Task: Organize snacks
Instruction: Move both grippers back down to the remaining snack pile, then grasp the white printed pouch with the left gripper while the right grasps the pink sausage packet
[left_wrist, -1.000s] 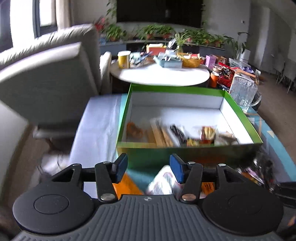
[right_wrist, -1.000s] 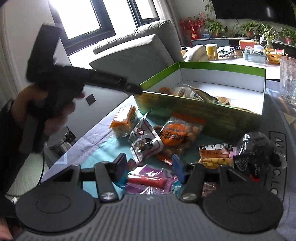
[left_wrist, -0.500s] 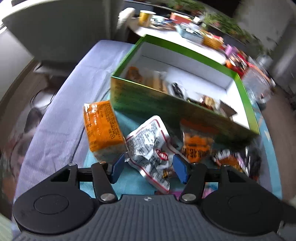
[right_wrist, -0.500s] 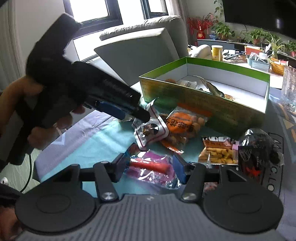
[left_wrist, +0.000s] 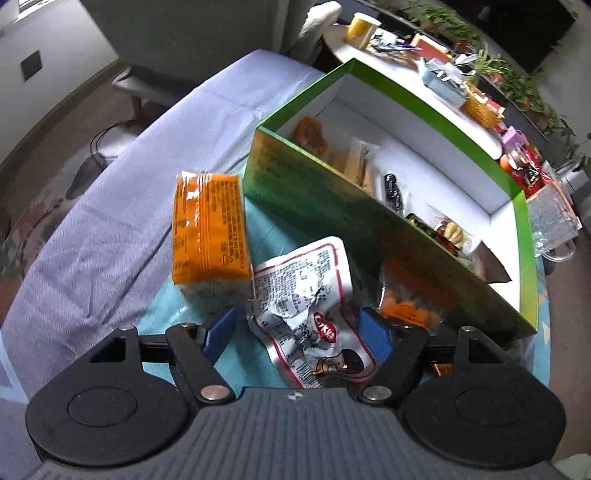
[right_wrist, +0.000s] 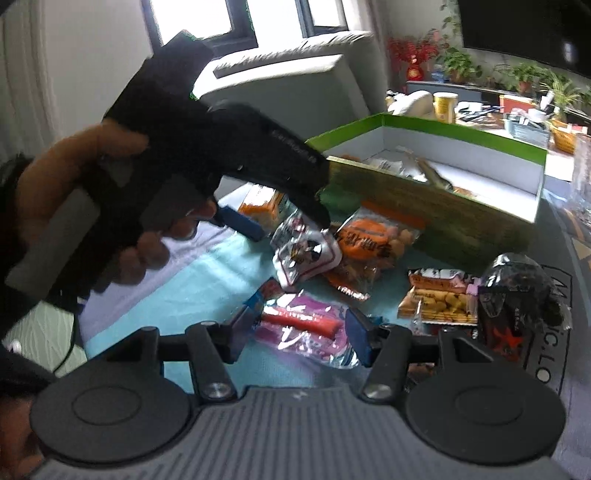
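Note:
A green box (left_wrist: 317, 192) with a white inside holds several snacks. In front of it lie an orange pack (left_wrist: 208, 229), a crumpled white-and-red packet (left_wrist: 306, 291) and an orange nut bag (left_wrist: 410, 302). My left gripper (left_wrist: 299, 336) is open, its blue pads either side of the white packet, just above it. In the right wrist view the left gripper (right_wrist: 280, 225) hovers over the same white packet (right_wrist: 306, 254). My right gripper (right_wrist: 299, 332) is open around a purple packet with a red stick (right_wrist: 306, 325), not closed on it.
A yellow cracker pack (right_wrist: 436, 299) and a black-wrapped snack (right_wrist: 517, 299) lie at the right on the teal mat (right_wrist: 221, 273). A glass mug (left_wrist: 554, 221) stands right of the box. A grey sofa (right_wrist: 295, 85) and a cluttered round table (left_wrist: 406, 51) lie beyond.
My left gripper has swung down from above the box and closed in over the white packet. My right gripper has edged forward so the purple packet sits between its pads.

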